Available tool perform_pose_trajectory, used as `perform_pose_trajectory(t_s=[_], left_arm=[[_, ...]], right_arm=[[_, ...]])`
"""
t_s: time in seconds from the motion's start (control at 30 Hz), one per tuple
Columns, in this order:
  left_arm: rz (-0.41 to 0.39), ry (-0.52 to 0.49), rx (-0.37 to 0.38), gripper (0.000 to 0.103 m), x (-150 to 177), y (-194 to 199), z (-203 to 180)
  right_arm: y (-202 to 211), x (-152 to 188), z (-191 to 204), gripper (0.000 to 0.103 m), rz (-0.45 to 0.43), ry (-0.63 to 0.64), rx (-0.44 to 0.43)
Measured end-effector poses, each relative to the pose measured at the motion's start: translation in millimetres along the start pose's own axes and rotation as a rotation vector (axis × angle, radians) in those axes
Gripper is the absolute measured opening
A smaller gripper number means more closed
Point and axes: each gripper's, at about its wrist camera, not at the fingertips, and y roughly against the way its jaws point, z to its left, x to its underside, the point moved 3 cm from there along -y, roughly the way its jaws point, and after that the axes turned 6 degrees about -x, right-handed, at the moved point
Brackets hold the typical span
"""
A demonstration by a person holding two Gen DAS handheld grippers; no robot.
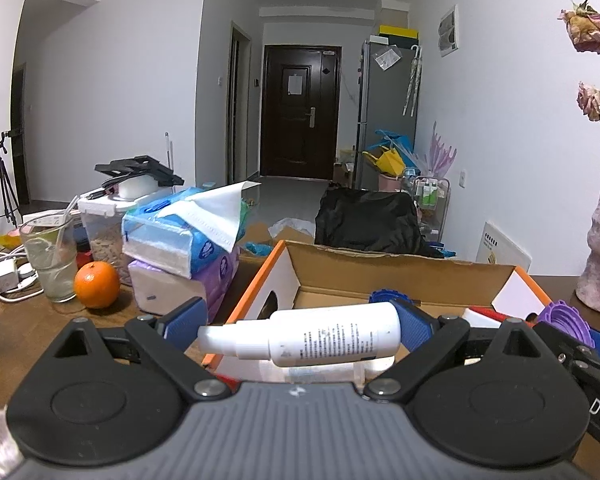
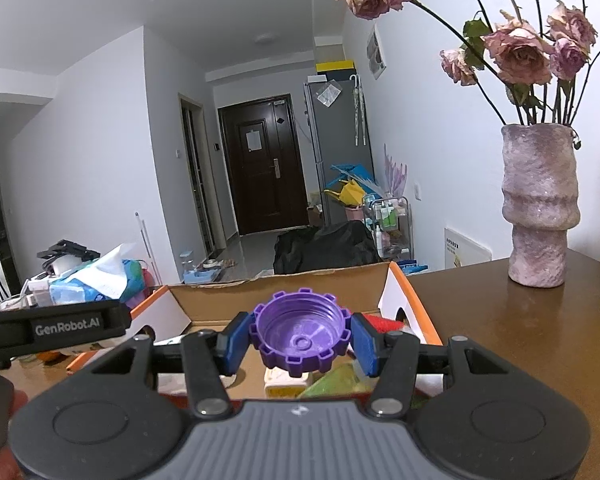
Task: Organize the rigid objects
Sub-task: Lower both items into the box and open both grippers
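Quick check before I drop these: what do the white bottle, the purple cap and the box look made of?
White bottle: probably plastic, smooth and slightly glossy, printed text on its side.
Purple cap: moulded plastic, semi-gloss, with crisp notched rim and thread ridges inside.
Box: corrugated cardboard, matte brown inside with a ragged torn edge; outer faces printed white and orange.

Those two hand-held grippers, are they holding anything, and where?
Left hand-held gripper: white spray bottle, gripped end to end. Right hand-held gripper: purple notched cap, pinched across its rim.

Both wrist views close, sharing cardboard box [image 1: 400,272]
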Motion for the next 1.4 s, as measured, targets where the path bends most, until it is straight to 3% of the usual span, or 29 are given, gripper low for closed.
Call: perform_pose_trajectory(t_s=[0.57, 1.4], left_arm=[[-0.016, -0.032, -0.008, 0.098, -11.0, -41.8, -18.3], [-0.02, -0.08, -0.008, 0.099, -15.0, -71.8, -30.7]], right_arm=[[-44.2, -9.6, -4.4, 0.053, 0.007, 0.016, 0.0], [-82.2, -14.3, -5.3, 0.053, 0.053, 0.055, 0.014]])
